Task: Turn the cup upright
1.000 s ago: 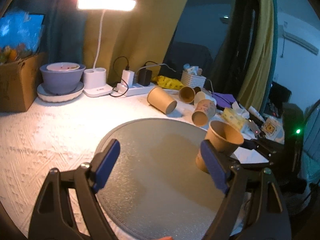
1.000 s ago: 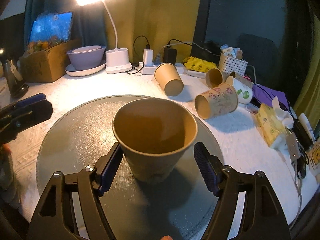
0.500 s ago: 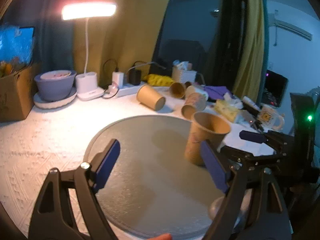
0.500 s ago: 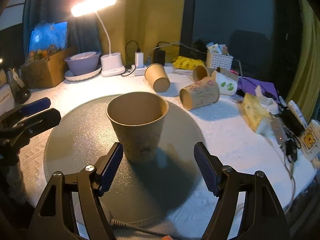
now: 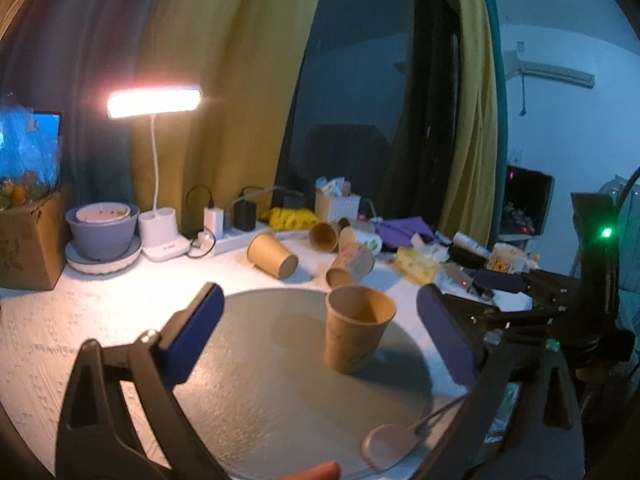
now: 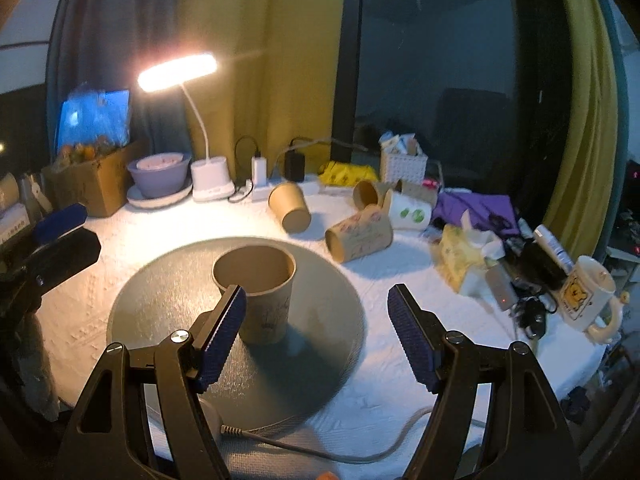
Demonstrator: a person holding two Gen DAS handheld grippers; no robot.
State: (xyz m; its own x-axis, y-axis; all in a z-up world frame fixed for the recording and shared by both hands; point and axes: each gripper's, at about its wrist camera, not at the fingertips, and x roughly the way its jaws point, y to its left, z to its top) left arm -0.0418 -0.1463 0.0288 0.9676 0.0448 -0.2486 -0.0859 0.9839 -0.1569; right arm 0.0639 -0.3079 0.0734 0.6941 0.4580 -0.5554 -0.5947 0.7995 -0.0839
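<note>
Now the brown paper cup (image 6: 256,294) is standing upright, mouth up, on the round grey mat (image 6: 160,300), and nothing is gripping it. The right claw (image 6: 314,334) is hanging released, its blue-padded jaws spread wide; the cup is sitting just ahead of its left pad, apparently clear of it, though the pad is overlapping the cup's wall in this view. The left claw (image 5: 320,334) is likewise gaping, with the same cup (image 5: 356,332) standing ahead between its pads and touching neither. Beyond both claws, three more brown paper cups are lying on their sides on the white textured tablecloth (image 6: 400,280), the nearest tipped cup (image 6: 360,236) just past the mat's far edge.
</note>
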